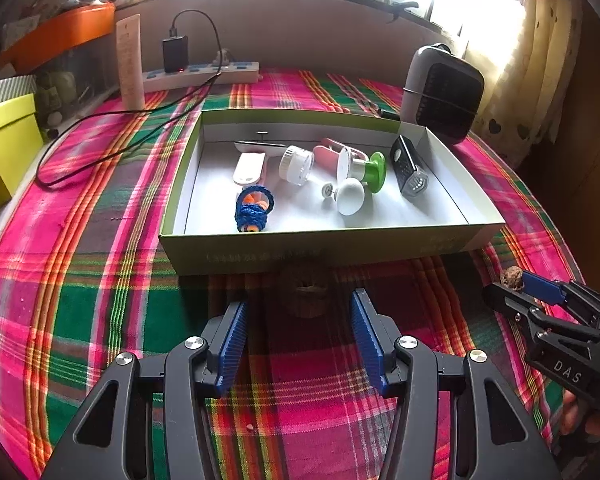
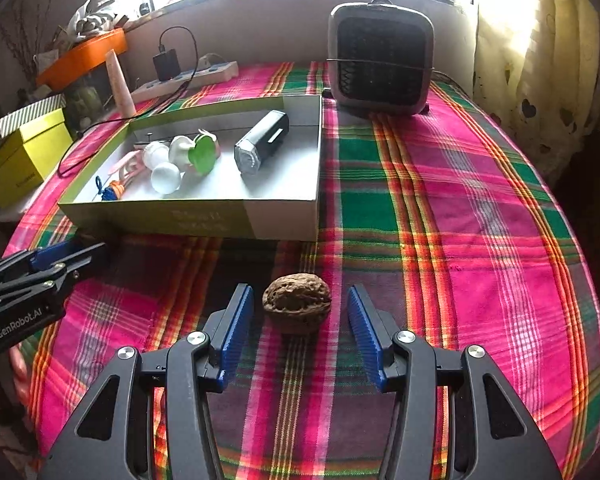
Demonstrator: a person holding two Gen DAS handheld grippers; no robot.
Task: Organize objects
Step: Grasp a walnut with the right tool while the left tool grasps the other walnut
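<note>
Two brown walnuts lie on the plaid cloth in front of a shallow green box (image 1: 320,240) with a white inside. One walnut (image 1: 304,294) sits in shadow just past the tips of my open left gripper (image 1: 298,300). The other walnut (image 2: 297,308) lies between the blue pads of my open right gripper (image 2: 300,290), with a gap on each side. In the left wrist view the right gripper (image 1: 510,284) shows at the right with that walnut (image 1: 512,274) at its tip. The left gripper (image 2: 88,248) shows at the left edge of the right wrist view.
The box (image 2: 188,216) holds a blue crochet pouch (image 1: 252,208), a white knob (image 1: 350,196), a green spool (image 1: 374,172), a white jar (image 1: 296,164) and a black torch-like thing (image 2: 262,142). A grey fan heater (image 2: 380,60) stands behind. A power strip (image 1: 204,74), its cable and a yellow box (image 1: 4,152) are at the left.
</note>
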